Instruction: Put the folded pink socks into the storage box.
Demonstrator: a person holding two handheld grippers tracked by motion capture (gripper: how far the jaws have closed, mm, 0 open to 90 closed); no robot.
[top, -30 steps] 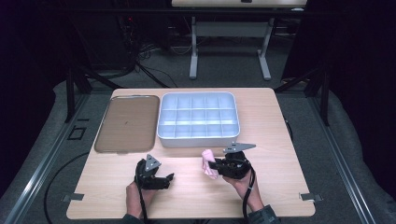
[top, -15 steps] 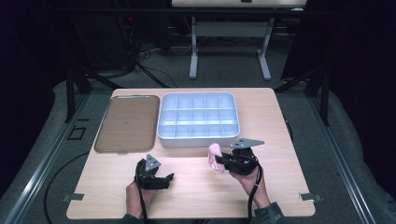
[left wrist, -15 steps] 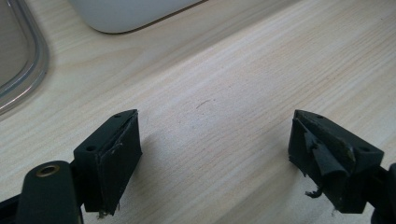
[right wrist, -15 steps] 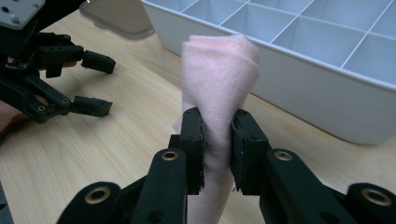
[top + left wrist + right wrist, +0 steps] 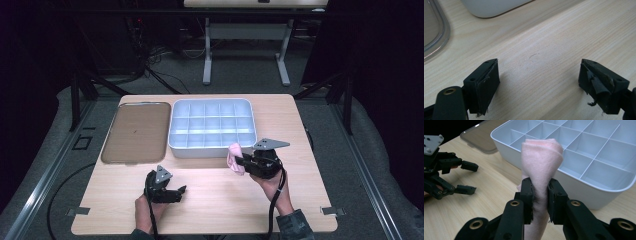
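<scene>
Holding: right tool (image 5: 240, 162) clenches folded pink cloth (image 5: 541, 157), ready for binning.
Cloth place: 5 o'clock corner of white divided tray (image 5: 175, 145), above surface (image 5: 220, 200).
Idle: left tool (image 5: 181, 192) released, resting clear.

A white compartment tray (image 5: 212, 129) stands on the far half of the wooden table (image 5: 300, 125), its long side parallel to the table's near edge. Thin white dividers split it into rows of rectangular cells, all of which appear vacant. Just beside it, on the left in the high view, a flat translucent brownish lid (image 5: 136, 132) with rounded corners and a raised rim lies on the tabletop, apart from the tray. Grey carpet (image 5: 360, 165) surrounds the table. A second table's white legs (image 5: 245, 50) stand farther back, beside a tangle of dark cables (image 5: 160, 60) on the floor.
</scene>
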